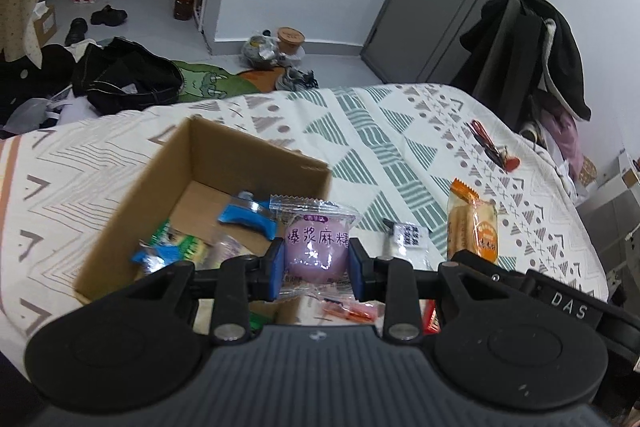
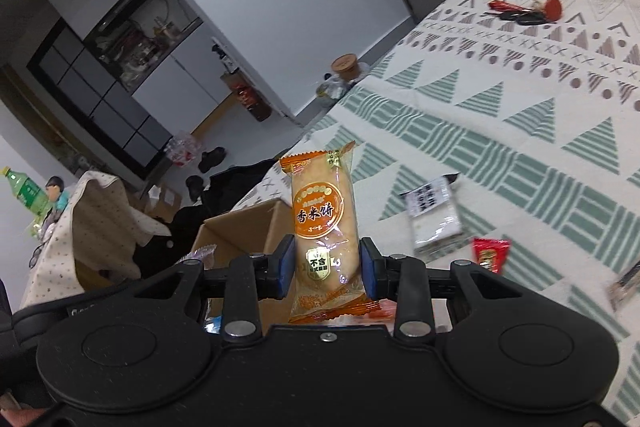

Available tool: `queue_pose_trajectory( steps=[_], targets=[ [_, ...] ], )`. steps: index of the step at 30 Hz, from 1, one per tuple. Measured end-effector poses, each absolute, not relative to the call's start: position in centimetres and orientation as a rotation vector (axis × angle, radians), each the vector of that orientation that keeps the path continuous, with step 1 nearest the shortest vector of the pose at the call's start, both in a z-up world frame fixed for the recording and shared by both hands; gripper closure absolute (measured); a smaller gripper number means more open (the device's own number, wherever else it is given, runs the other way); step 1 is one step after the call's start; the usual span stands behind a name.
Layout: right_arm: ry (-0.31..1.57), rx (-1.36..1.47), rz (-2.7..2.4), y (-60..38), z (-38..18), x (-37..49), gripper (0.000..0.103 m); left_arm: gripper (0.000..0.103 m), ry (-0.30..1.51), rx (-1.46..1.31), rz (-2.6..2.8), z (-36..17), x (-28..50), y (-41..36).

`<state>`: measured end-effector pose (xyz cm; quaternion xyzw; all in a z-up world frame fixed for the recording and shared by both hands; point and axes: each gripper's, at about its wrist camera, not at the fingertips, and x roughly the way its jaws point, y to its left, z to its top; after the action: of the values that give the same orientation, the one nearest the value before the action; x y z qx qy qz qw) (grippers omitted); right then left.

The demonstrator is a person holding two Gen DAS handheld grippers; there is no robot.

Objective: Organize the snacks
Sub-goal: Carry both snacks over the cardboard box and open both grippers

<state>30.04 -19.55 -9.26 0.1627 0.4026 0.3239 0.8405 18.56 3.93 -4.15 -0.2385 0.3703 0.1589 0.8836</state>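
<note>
Cardboard forms the open box (image 1: 192,187) on the patterned bed cover (image 1: 400,147), and several wrapped snacks (image 1: 176,247) already lie inside it. The left gripper (image 1: 316,263) has its blue-padded fingers (image 1: 276,267) closed on a purple mochi packet (image 1: 316,247), held above the box's near right corner. The right gripper (image 2: 329,263) clamps an orange rice cracker packet (image 2: 320,223) upright to the right of the box, with a clear white packet (image 2: 434,215) and a small red packet (image 2: 490,253) on the cover further right.
</note>
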Motion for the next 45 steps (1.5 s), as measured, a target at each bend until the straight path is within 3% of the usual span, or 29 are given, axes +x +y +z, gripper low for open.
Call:
queue_pose_trajectory(
  steps=[27,28,29,31,37,45],
  targets=[
    [0.838,0.265,0.796,-9.4,-8.9,26.7,0.069,0.071,0.735,-0.659,0.354,-6.7,16.8,13.4],
    [0.847,0.257,0.795,-9.1,-8.9,26.7,0.064,0.068,0.727,-0.660,0.358,-6.7,16.8,13.5],
    [0.860,0.252,0.775,-8.9,-9.1,26.9,0.050,0.067,0.721,-0.662,0.357,-6.7,16.9,13.7],
    [0.849,0.240,0.747,-9.0,-9.2,27.0,0.041,0.059,0.734,-0.683,0.348,-6.8,17.2,14.0],
    [0.875,0.245,0.685,-10.4,-8.8,28.1,0.041,0.034,0.751,-0.659,0.350,-6.7,17.4,13.8],
    [0.908,0.257,0.618,-13.1,-8.7,28.8,0.041,0.027,0.760,-0.635,0.340,-6.1,17.6,12.7]
  ],
)
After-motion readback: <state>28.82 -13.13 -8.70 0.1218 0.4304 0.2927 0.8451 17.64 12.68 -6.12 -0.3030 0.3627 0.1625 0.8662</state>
